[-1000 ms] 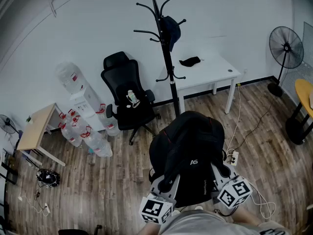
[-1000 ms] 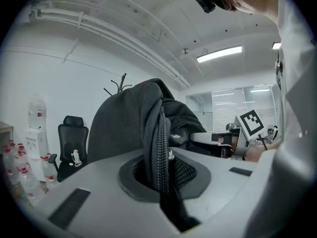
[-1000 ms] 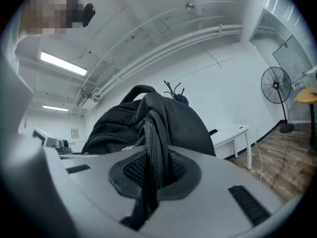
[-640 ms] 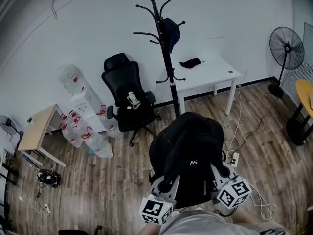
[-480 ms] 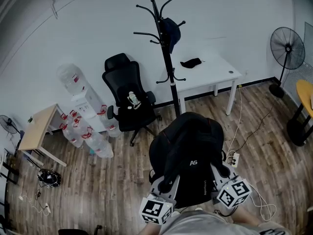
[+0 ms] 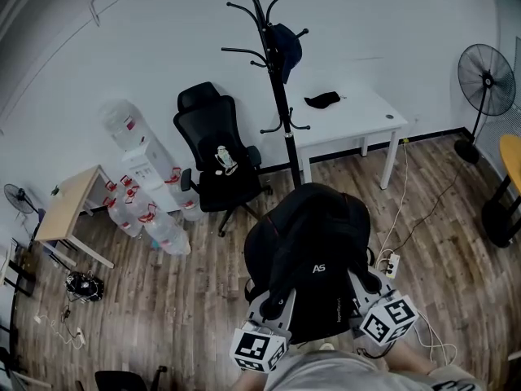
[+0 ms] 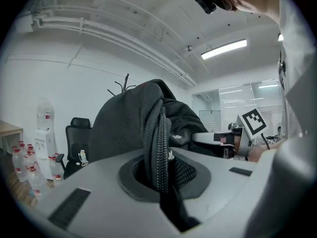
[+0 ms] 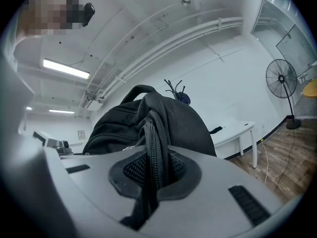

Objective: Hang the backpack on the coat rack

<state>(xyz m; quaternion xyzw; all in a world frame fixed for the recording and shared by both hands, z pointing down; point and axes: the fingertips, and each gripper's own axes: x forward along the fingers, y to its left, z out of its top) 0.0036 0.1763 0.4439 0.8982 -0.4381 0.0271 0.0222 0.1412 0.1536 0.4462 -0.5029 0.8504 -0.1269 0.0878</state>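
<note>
Grip, left: my left gripper (image 7: 161, 166) is pinching a zippered fold of the backpack (image 6: 313, 243), jaws nearly together with the fabric squeezed between the pads.
Grip, right: my right gripper (image 8: 151, 176) is doing the same on the other side, jaws almost closed on a zipper seam.
Backpack: it is riding between both grippers in front of me, its bulk swelling out ahead of the jaws; I am judging it lifted off the floor.
Progress: the pick-up is looking done; the carry across and the hooking are all remaining. No part of the bag is touching the coat rack (image 6: 281, 112), which is standing well apart from it.
Floor ahead: bare wooden planks are lying between the bag and the rack's pole, and I am reading that as my open lane.
Right edge: a power strip (image 6: 389, 263) and its cable are trailing over the floor just beside the bag, something to step round.
Left edge: an office chair (image 6: 213, 161) is standing just left of the pole, with water bottles (image 6: 151, 218) crowding further left.
Far right: a white table (image 6: 358, 116) is sitting just beside the pole on its right side, narrowing that approach.
Rack top: a dark cap (image 6: 286, 47) is occupying one upper hook on the right; the left upper hooks and the lower ones are showing free.
Call: I am judging the left-front approach roomiest, with a raise needed for the hooks.
</note>
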